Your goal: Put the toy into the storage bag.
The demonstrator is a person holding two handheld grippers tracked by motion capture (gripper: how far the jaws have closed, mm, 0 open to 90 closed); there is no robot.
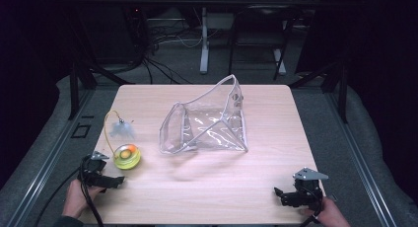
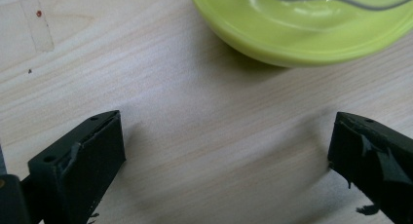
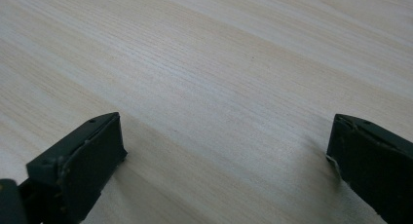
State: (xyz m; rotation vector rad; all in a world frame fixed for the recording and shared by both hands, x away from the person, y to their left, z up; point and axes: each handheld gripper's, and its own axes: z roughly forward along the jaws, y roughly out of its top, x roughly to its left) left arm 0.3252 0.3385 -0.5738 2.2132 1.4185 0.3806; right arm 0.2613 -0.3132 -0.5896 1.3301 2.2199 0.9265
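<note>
The left gripper [image 1: 117,180] rests low at the near left corner of the bench [image 1: 256,187], its fingers [image 2: 78,160] spread wide and released, with only bare wood between them. Just beyond them sits the yellow-green dish [image 1: 127,156], close but not touching, its rim also showing at the top of the left gripper view [image 2: 302,44]; an orange and pale round thing lies in it, too small to tell what. A thin yellow cord loops from the dish toward a small pale blue tuft [image 1: 121,129] farther back. The right gripper [image 1: 280,195] rests at the near right corner, fingers [image 3: 80,160] likewise released over bare wood, well apart from everything. A clear pouch [image 1: 207,123] with grey edging stands open mid-bench, nothing visible in it. The bench is pale wood; behind it are dark floor, cables and stand legs.
</note>
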